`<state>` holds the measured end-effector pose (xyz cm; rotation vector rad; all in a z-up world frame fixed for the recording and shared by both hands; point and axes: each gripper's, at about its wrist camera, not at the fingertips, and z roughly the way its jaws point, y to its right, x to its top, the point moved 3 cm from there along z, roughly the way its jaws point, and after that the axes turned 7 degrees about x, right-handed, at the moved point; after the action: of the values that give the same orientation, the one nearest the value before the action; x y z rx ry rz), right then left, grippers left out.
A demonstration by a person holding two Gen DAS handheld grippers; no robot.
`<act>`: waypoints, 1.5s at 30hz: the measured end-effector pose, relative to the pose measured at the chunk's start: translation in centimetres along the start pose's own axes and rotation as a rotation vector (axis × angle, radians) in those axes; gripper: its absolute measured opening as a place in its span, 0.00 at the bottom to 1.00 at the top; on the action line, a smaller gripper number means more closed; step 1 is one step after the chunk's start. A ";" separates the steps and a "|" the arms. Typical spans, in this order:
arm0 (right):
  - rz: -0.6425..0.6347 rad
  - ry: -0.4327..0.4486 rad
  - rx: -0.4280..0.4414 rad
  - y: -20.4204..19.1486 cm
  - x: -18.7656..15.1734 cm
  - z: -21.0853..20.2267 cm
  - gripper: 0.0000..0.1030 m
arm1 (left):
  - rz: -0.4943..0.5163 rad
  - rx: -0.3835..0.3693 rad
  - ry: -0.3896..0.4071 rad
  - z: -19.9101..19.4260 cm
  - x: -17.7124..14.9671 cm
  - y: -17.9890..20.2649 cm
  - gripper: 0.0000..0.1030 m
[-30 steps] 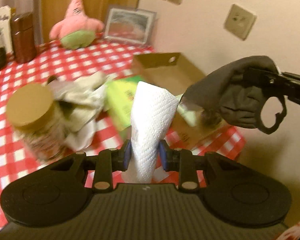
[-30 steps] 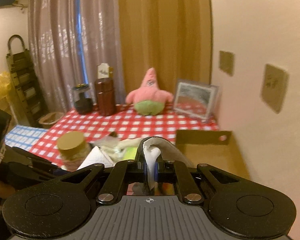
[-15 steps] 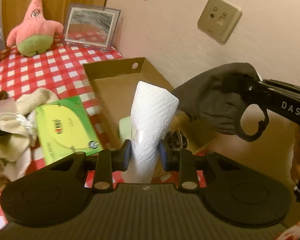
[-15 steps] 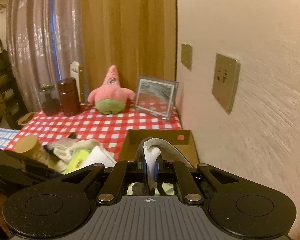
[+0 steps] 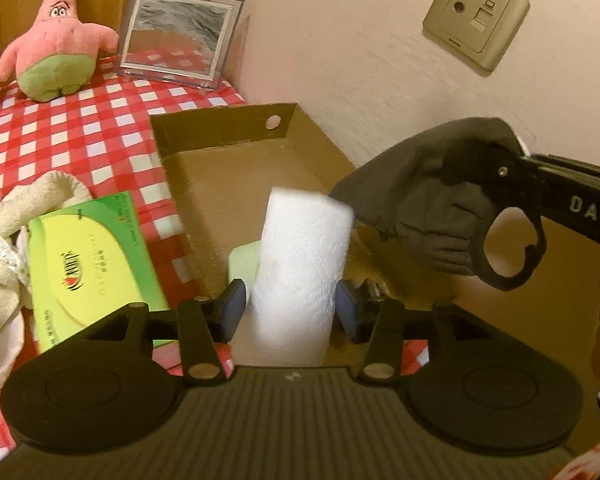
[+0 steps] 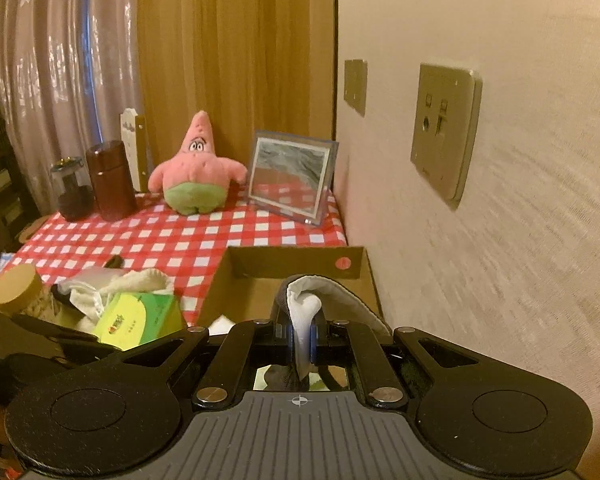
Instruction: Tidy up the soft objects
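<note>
A white paper towel roll (image 5: 300,264) stands upright between the jaws of my left gripper (image 5: 289,304), over the near end of an open cardboard box (image 5: 219,132). The jaws are opening and a gap shows between each blue pad and the roll. A pale green item (image 5: 241,260) lies in the box behind the roll. My right gripper (image 6: 302,340) is shut on a dark grey face mask with white lining (image 6: 304,308). In the left wrist view the mask (image 5: 432,220) hangs from the right gripper (image 5: 484,164) above the box's right side.
A green tissue box (image 5: 91,256) and a cream cloth heap (image 5: 15,216) lie left of the box on the red checked tablecloth (image 5: 79,120). A pink star plush (image 6: 197,168), a picture frame (image 6: 289,174), dark jars (image 6: 109,180) and a lidded jar (image 6: 13,288) stand around. The wall with sockets (image 6: 444,136) is close on the right.
Both grippers moved toward the wall and over the cardboard box. The left jaws have spread, and the roll is no longer squeezed. The mask stays clamped in the right gripper.
</note>
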<state>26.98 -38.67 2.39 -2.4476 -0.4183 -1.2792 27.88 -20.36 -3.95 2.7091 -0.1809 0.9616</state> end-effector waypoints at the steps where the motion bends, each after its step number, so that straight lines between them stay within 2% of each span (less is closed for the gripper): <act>1: 0.002 -0.005 0.000 0.0 -0.1 0.3 0.07 | -0.001 0.003 0.002 -0.2 -0.1 -0.2 0.44; 17: 0.058 -0.005 0.024 0.3 -0.3 2.1 0.08 | -0.014 0.013 0.042 -2.4 -0.6 -1.9 0.44; 19: 0.064 -0.031 0.038 0.2 -0.7 2.9 0.08 | -0.013 0.018 0.044 -2.5 -0.6 -2.0 0.44; 23: 0.109 -0.179 0.063 0.2 -3.1 5.6 0.10 | -0.014 0.017 0.043 -2.8 -0.9 -2.3 0.44; 24: 0.116 -0.198 0.058 0.3 -3.7 5.9 0.12 | -0.013 0.016 0.041 -2.8 -1.0 -2.4 0.44; 26: 0.134 -0.221 0.049 0.4 -4.8 6.1 0.29 | -0.012 0.019 0.039 -3.0 -1.3 -2.6 0.44; 29: 0.154 -0.224 0.052 0.6 -5.6 5.7 0.47 | -0.016 0.022 0.036 -3.3 -1.7 -3.0 0.44; 36: 0.125 -0.209 -0.012 0.0 -6.1 3.2 0.55 | -0.025 0.039 0.049 -4.9 -2.5 -3.7 0.44; 40: 0.083 -0.199 -0.072 -1.2 -6.1 1.6 0.66 | -0.024 0.054 0.057 -6.0 -3.1 -3.9 0.46; 45: 0.075 -0.181 -0.105 -2.6 -6.3 -0.7 0.69 | -0.032 0.071 0.075 -8.1 -4.3 -4.1 0.48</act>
<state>21.91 -37.28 -2.04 -2.6521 -0.3082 -1.0788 20.55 -14.04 -1.43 2.7252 -0.0905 1.0775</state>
